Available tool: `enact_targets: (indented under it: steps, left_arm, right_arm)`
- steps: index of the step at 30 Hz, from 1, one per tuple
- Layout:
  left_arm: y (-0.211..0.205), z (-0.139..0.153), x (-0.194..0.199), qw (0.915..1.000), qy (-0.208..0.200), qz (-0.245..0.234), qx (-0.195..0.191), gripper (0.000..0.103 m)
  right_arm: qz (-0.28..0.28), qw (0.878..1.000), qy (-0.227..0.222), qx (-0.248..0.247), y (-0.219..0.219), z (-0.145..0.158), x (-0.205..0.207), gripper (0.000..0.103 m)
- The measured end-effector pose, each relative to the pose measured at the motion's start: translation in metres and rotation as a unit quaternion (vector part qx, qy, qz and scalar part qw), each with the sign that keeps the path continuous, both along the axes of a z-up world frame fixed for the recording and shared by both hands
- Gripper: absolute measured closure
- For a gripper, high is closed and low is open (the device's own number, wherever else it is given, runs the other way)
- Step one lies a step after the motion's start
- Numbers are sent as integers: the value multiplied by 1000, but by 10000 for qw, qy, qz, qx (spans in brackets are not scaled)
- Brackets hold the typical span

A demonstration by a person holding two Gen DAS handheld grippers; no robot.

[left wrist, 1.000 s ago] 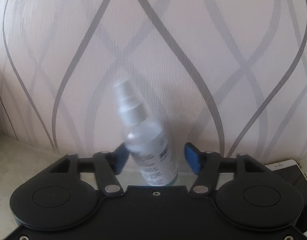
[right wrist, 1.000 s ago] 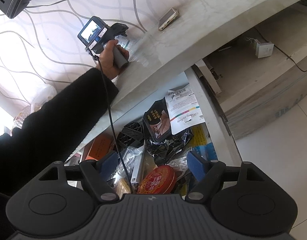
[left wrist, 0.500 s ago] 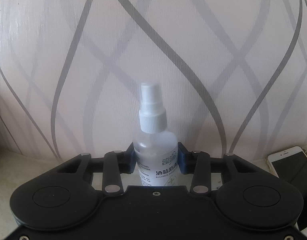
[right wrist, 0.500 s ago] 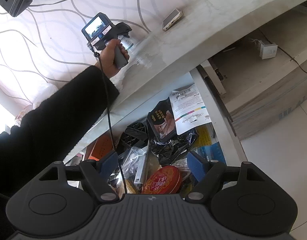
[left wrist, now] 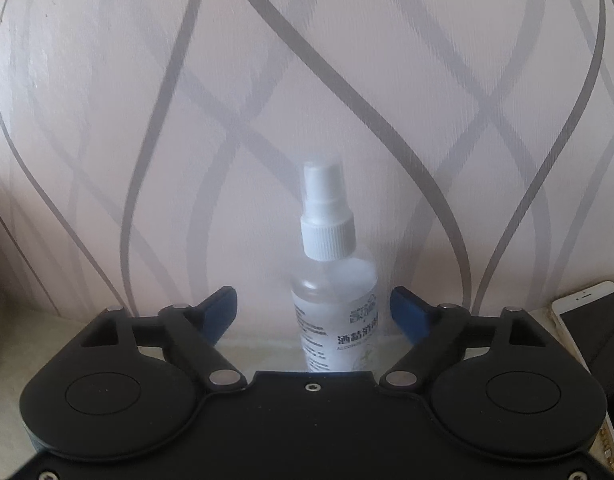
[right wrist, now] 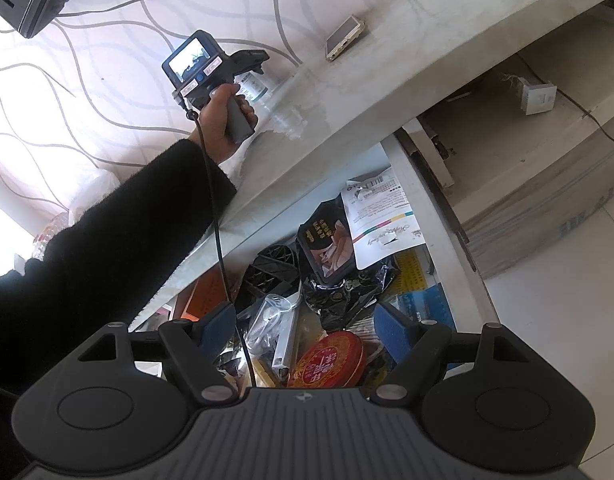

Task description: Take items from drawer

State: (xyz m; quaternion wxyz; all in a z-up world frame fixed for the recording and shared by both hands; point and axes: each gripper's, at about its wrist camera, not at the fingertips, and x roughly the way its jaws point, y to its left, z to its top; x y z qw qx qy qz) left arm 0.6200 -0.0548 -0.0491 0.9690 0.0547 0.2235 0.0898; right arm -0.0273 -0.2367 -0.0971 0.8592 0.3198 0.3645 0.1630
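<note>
Half a second ago the left gripper (left wrist: 313, 312) was closed on the clear plastic spray bottle with a white pump cap (left wrist: 334, 292); now its blue pads stand wide apart, with free space on both sides of the bottle. The bottle stands upright between the two fingers, on the pale marble-like counter top (right wrist: 387, 60), just before the wallpaper with grey wave lines (left wrist: 307, 100). To the right of this gripper, a white and gold smartphone (left wrist: 591, 328) lies on the same counter.

I judge that this item is now released out of the drawer, so the left gripper can draw back without pushing the bottle.

The right gripper (right wrist: 307, 326) is also wide open and holds nothing. It hovers over the open white drawer (right wrist: 435, 240), which is full of things. Just ahead of its fingers lies a round red tin with gold letters (right wrist: 331, 364), and to the left of the tin a clear plastic bag with metal parts (right wrist: 273, 320). Farther ahead is a dark packet (right wrist: 327, 248). Many items remain inside, so more picking seems needed.
</note>
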Motion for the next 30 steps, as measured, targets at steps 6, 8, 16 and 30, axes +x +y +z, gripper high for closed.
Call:
enact_targets:
  steps: [6,8,16,30]
  left_arm:
    - [9,-5,-11,9997,197,104,-84,13]
    - [17,-9,-19,9991,322,141,-251,13]
    - [34,-17,-24,9974,309,311,-563,18]
    - [112,-53,-27,9383,899,914,-3213,19]
  right_arm:
    - [23,10000,-66,14,3,3,-3,23]
    - [31,10000,-89,21,4,4,-4,23]
    - [183,9996,-229,-52,17,11,-7,23]
    - [112,9995,-288,-33,16,15,-12,23]
